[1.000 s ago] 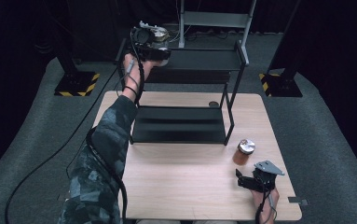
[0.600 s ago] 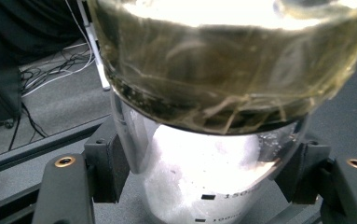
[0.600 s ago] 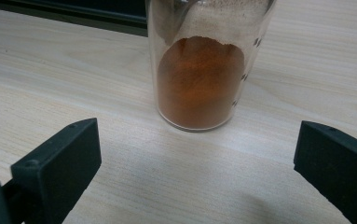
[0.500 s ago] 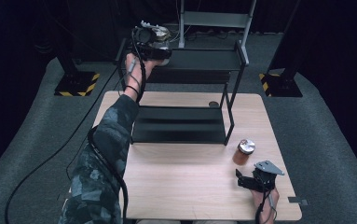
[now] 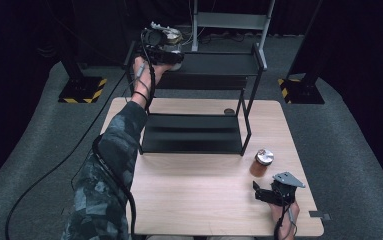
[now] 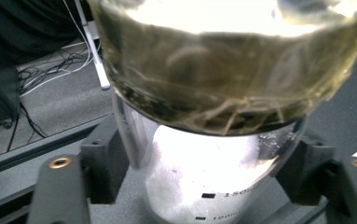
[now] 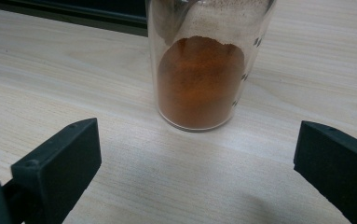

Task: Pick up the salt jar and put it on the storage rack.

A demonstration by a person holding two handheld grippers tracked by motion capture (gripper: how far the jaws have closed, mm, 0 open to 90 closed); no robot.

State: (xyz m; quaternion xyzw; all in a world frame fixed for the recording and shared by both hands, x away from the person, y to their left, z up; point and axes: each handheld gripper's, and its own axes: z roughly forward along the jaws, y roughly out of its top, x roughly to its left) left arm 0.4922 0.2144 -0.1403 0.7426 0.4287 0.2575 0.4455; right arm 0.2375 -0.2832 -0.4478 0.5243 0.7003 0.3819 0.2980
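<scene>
Since the earlier high view, hardly anything has shifted: both hands are found where they were, and only the jaws of the left gripper [image 5: 171, 50] have just been opening, with a clear glass jar [image 6: 213, 186] standing between them. In the left gripper view the two black pads are seen on either side of the jar's lower body, close to the glass; whether they still press on it cannot be told. White powder is held in the jar, printed graduation marks are visible low on its wall, and a second glass vessel with a yellowish tint [image 6: 232, 60] is seen above and in front of it. In the high view the jar is placed at the left end of the upper tier of a black metal shelf rack [image 5: 219, 65], which stands on the far part of the wooden table [image 5: 194, 195]. The right gripper [image 5: 264, 192] rests near the table's right front corner with its jaws wide apart, nothing between them. Just beyond it a jar of orange-brown powder [image 7: 199, 84] stands upright on the table, untouched.
</scene>
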